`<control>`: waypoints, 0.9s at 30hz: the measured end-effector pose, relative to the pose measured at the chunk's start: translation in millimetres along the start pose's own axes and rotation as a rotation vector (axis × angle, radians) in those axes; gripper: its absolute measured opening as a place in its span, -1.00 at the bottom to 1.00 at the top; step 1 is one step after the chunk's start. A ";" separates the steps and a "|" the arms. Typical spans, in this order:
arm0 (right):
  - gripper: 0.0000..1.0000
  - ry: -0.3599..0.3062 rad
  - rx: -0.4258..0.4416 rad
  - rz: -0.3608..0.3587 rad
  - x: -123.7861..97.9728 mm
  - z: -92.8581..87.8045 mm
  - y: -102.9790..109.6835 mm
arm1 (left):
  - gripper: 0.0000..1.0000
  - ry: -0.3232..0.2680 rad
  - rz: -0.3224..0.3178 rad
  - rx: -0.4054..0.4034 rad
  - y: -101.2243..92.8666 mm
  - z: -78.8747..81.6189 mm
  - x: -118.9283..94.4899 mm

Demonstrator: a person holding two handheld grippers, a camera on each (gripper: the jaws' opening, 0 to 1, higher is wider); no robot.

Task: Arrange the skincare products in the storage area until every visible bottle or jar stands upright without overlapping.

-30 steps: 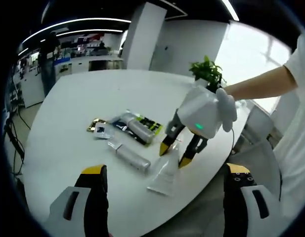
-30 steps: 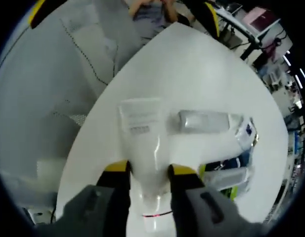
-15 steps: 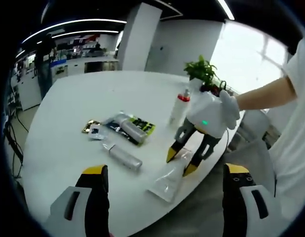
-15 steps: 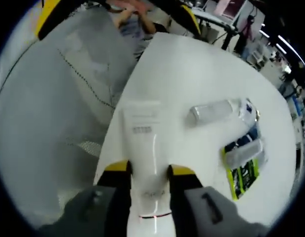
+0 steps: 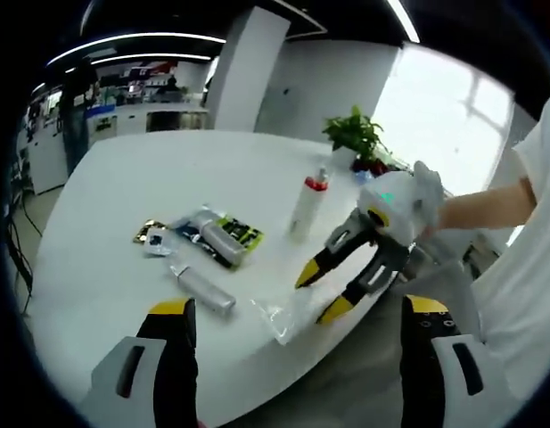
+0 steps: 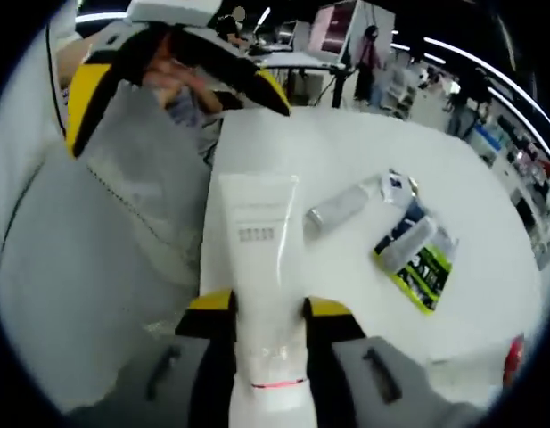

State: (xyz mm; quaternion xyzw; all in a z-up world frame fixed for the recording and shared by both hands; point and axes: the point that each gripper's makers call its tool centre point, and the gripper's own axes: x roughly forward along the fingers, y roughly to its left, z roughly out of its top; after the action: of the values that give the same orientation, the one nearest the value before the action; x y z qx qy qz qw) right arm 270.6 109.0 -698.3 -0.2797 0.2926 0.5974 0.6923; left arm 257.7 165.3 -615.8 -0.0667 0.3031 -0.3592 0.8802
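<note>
White tube [image 6: 261, 294] clamped between right tool [image 6: 266, 314] jaws, raised off table [image 6: 346, 267]

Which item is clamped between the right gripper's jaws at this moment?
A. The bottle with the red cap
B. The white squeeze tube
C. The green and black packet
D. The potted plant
B. In the right gripper view, the right gripper has its yellow-tipped jaws closed on either side of the white squeeze tube, while the bottle with the red cap stands apart on the table.
</note>
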 end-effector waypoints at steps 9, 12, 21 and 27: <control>-0.44 -0.128 0.161 -0.107 -17.1 8.4 -1.7 | 0.74 -0.050 0.024 -0.072 -6.6 14.6 18.2; -0.44 -0.141 0.176 -0.135 -20.6 8.0 1.8 | 0.59 -0.058 0.026 -0.089 -12.6 17.8 31.6; -0.44 -0.206 0.224 -0.210 -34.8 17.6 5.6 | 0.12 -0.029 0.015 -0.074 -30.5 10.5 56.3; -0.44 -0.228 0.240 -0.246 -42.0 20.0 6.8 | -0.40 -0.048 0.011 0.008 -37.7 17.4 58.4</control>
State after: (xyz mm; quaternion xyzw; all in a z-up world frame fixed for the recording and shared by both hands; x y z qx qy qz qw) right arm 260.4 96.8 -654.0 -0.1594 0.2453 0.4970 0.8169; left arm 278.1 96.6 -617.5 -0.0703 0.2809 -0.3537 0.8894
